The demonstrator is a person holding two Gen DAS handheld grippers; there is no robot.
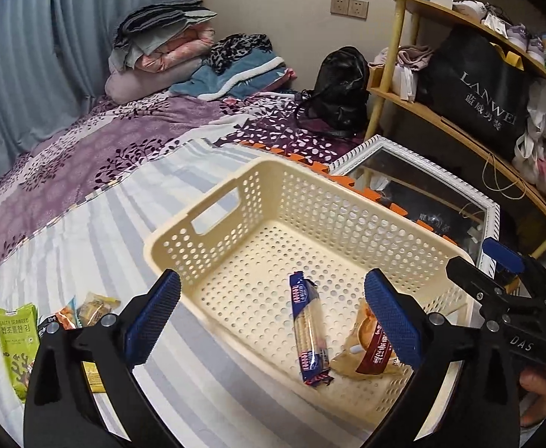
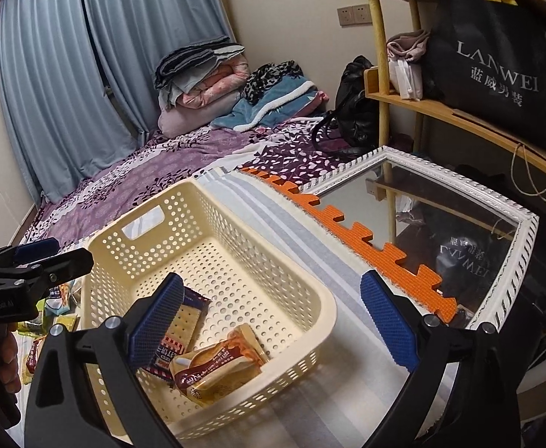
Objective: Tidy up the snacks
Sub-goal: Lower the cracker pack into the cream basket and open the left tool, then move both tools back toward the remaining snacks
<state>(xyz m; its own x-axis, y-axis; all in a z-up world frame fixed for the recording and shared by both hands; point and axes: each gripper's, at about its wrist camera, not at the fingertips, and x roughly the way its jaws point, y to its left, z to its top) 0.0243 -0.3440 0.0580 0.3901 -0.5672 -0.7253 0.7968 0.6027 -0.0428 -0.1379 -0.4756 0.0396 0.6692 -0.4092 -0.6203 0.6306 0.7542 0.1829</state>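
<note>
A cream perforated basket (image 1: pixel 213 201) sits on the striped bed sheet. Inside it a blue cracker pack (image 1: pixel 308 332) and a tan bread packet (image 1: pixel 366 354) lie side by side near the front wall. My left gripper (image 1: pixel 273 317) hovers open over the basket's near edge, with nothing between its pads. My right gripper (image 2: pixel 273 321) is open too, above the basket's (image 2: pixel 325 310) near right corner, over the cracker pack (image 2: pixel 189 317) and bread packet (image 2: pixel 217 362). Each gripper shows in the other's view: the right (image 1: pixel 478 257) and the left (image 2: pixel 64 254).
Loose snacks lie on the sheet left of the basket: a green seaweed pack (image 1: pixel 15 343) and small packets (image 1: pixel 86 311). A white-framed mirror (image 2: pixel 527 231) and orange foam mat (image 2: pixel 385 254) lie to the right, beneath a wooden shelf (image 2: pixel 459 115). Folded blankets (image 1: pixel 161 48) and a black backpack (image 1: pixel 340 86) are at the back.
</note>
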